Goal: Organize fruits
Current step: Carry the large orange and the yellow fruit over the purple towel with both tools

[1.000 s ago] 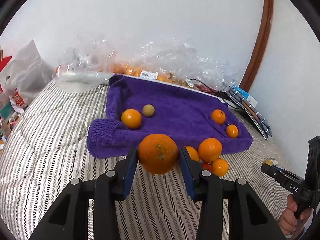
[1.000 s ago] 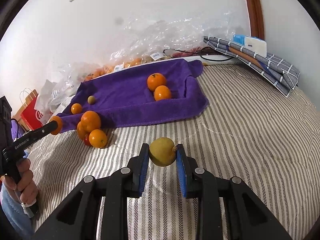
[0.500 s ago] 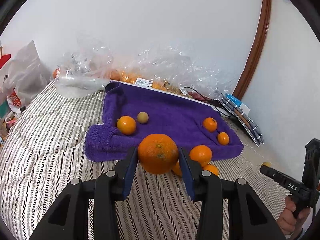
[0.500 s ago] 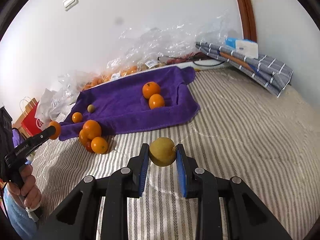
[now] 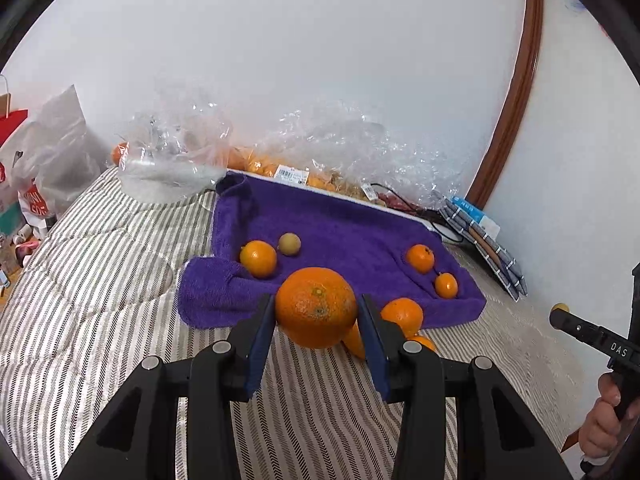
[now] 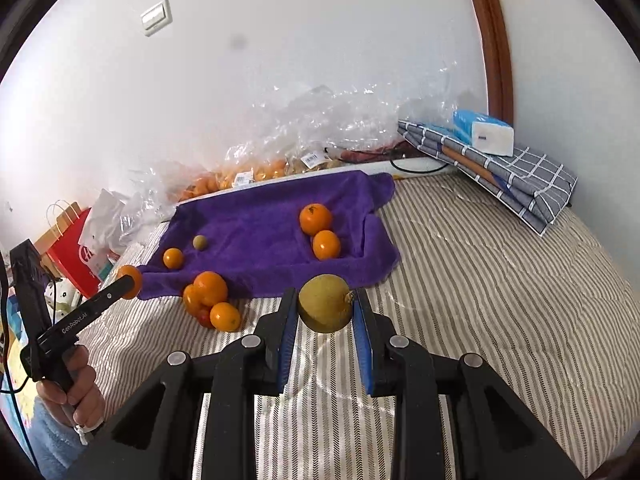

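My left gripper (image 5: pixel 316 312) is shut on a large orange (image 5: pixel 316 307), held above the striped bed in front of the purple towel (image 5: pixel 344 228). My right gripper (image 6: pixel 325 309) is shut on a yellow-green fruit (image 6: pixel 325 308), held above the bed near the purple towel's (image 6: pixel 260 220) front edge. On the towel lie an orange (image 5: pixel 258 258) and a small greenish fruit (image 5: pixel 289 244) at left, and two oranges (image 5: pixel 420 258) at right. A pile of oranges (image 6: pixel 210 300) with something red lies on the bed before the towel. The left gripper also shows in the right wrist view (image 6: pixel 128 282).
Clear plastic bags of fruit (image 5: pixel 280 168) line the wall behind the towel. A folded checked cloth (image 6: pixel 500 176) with a blue-white pack (image 6: pixel 484 132) lies at back right. A red paper bag (image 6: pixel 76 256) and white bags stand off the bed's left side.
Both grippers have pulled back and risen from the towel with their fruit still held; the towel and fruit pile look farther away.
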`<state>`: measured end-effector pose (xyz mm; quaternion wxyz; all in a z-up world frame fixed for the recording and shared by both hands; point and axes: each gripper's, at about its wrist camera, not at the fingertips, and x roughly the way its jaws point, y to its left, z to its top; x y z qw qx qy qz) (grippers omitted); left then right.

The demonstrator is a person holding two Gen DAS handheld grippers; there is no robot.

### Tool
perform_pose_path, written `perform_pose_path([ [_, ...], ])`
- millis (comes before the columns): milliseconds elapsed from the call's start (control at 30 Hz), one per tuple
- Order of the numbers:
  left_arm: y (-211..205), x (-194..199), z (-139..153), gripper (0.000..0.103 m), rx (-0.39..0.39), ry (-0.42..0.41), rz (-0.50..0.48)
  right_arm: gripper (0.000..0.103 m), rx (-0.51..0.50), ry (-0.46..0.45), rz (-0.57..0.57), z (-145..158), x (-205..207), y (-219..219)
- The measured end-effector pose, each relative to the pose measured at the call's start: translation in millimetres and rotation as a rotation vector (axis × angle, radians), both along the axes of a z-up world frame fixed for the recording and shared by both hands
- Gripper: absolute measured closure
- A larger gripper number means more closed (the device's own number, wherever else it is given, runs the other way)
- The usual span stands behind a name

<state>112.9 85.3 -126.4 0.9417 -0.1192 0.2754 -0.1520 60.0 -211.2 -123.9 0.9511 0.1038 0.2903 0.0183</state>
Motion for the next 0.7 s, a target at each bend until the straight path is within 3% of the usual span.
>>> perform_pose_path([
  [367, 5.7, -6.2, 20.7, 0.063, -0.033, 0.013, 0.033, 0.076, -0.041, 0.002, 0.037, 12.5, 7.6, 14.4],
  [533, 0.1, -4.7, 37.5, 0.063, 0.043, 0.019, 0.053, 0.076, -0.066, -0.008, 0.059, 15.7, 19.7, 21.1],
  [700, -3.2, 8.2, 45.9, 0.063, 0.016, 0.025, 0.036, 0.076, -0.078, -0.010, 0.072, 15.6, 40.1, 24.4],
])
